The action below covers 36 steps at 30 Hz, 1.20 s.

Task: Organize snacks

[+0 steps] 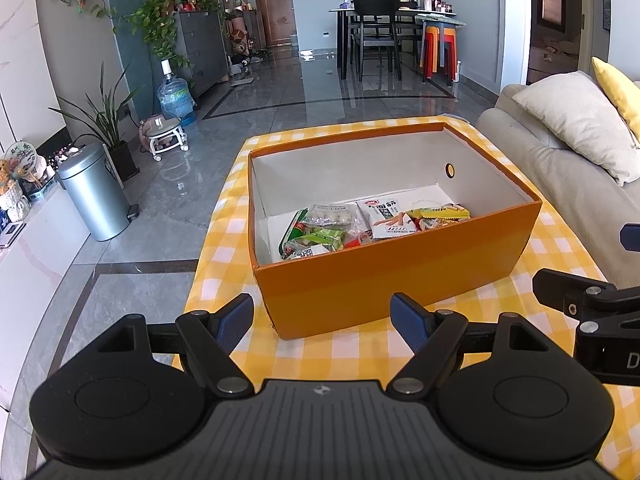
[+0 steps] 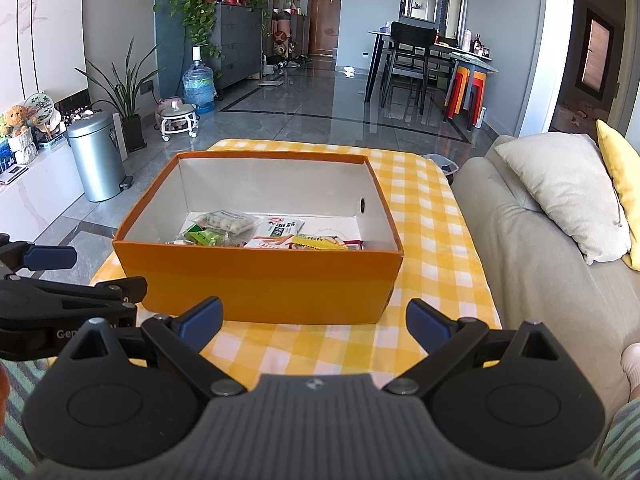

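An orange box (image 1: 360,280) with a white inside stands on a table with a yellow checked cloth (image 1: 344,356). Several snack packets (image 1: 360,226) lie on its floor. My left gripper (image 1: 322,314) is open and empty, just in front of the box's near wall. In the right wrist view the same box (image 2: 260,284) holds the packets (image 2: 264,234). My right gripper (image 2: 316,320) is open and empty, in front of the box's near wall. Each gripper shows at the edge of the other's view.
A beige sofa (image 2: 532,248) with cushions runs along the table's right side. A silver bin (image 1: 94,192) and plants stand on the floor to the left. A dining table with chairs (image 1: 376,36) is far behind.
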Tool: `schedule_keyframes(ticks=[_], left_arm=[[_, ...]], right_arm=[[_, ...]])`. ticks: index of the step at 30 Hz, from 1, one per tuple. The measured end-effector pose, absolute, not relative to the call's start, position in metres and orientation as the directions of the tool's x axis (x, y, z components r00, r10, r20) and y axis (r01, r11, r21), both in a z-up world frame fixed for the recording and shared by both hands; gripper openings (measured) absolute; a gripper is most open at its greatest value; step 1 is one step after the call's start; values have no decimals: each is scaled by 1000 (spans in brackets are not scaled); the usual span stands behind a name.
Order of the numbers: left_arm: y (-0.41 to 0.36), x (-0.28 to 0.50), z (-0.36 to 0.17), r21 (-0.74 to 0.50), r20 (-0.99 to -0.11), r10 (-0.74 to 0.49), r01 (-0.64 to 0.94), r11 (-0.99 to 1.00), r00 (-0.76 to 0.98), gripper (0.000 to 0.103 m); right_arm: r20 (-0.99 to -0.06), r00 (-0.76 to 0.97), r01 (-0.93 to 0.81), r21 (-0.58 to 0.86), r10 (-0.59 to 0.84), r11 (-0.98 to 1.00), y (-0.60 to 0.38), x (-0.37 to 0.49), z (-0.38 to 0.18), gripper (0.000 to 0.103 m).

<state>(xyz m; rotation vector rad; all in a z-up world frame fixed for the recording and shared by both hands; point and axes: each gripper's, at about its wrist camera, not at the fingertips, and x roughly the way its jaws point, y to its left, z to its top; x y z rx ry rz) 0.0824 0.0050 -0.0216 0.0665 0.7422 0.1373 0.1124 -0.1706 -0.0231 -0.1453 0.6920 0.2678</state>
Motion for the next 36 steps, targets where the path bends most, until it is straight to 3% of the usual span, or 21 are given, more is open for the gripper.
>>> schedule_keyframes(ticks=[36], left_arm=[[5,78,-17,101,-666,152,-114,988,730,91]], right_arm=[[-644,740,-290,-43,196,956,-171,113,-23,95]])
